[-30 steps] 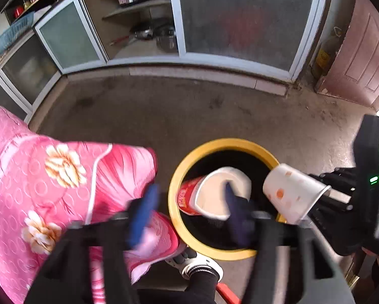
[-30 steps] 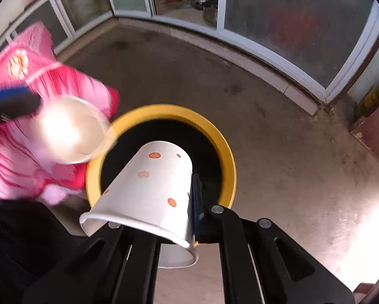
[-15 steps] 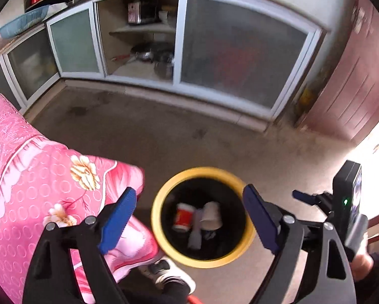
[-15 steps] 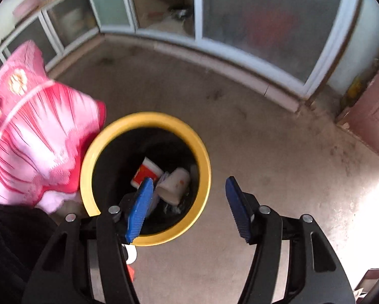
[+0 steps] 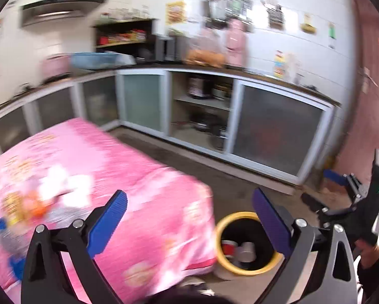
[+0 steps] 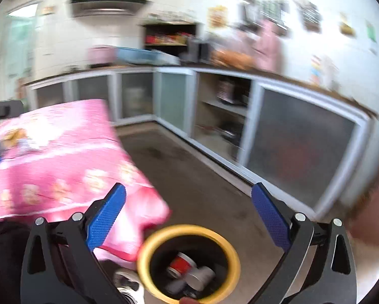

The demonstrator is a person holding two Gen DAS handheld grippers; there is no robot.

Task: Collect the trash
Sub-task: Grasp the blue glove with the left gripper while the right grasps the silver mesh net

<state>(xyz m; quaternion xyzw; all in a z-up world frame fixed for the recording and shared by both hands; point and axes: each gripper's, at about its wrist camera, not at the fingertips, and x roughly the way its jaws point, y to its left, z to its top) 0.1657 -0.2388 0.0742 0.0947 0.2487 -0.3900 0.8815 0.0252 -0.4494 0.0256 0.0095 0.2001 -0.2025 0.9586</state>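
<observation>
— Now that both cups are lying down in the bin [image 6: 228, 250] instead of sitting in my grippers, what is that telling you?

— That this round is finishing, I'd judge. A second ago I was holding the dotted cup over the rim with my right gripper [image 6: 188, 217], and the red cup was tipping out of the left; now the red cup [image 6: 180, 263] and the pale cup [image 6: 198, 276] are both resting at the bottom.

— And the grippers themselves?

— Both are spreading their jaws wide, with nothing between the pads. My left gripper [image 5: 189, 224] is framing only the pink cloth [image 5: 149, 202] and the bin's yellow rim (everything is smearing, so I'm reading it loosely).

— So what is changing for the job?

— I'm looking out over the room now, not down into the bin. Blurred bits are showing on the cloth's far side [image 5: 24, 207]; I'm guessing they are the next trash, though I cannot tell what they are.
</observation>
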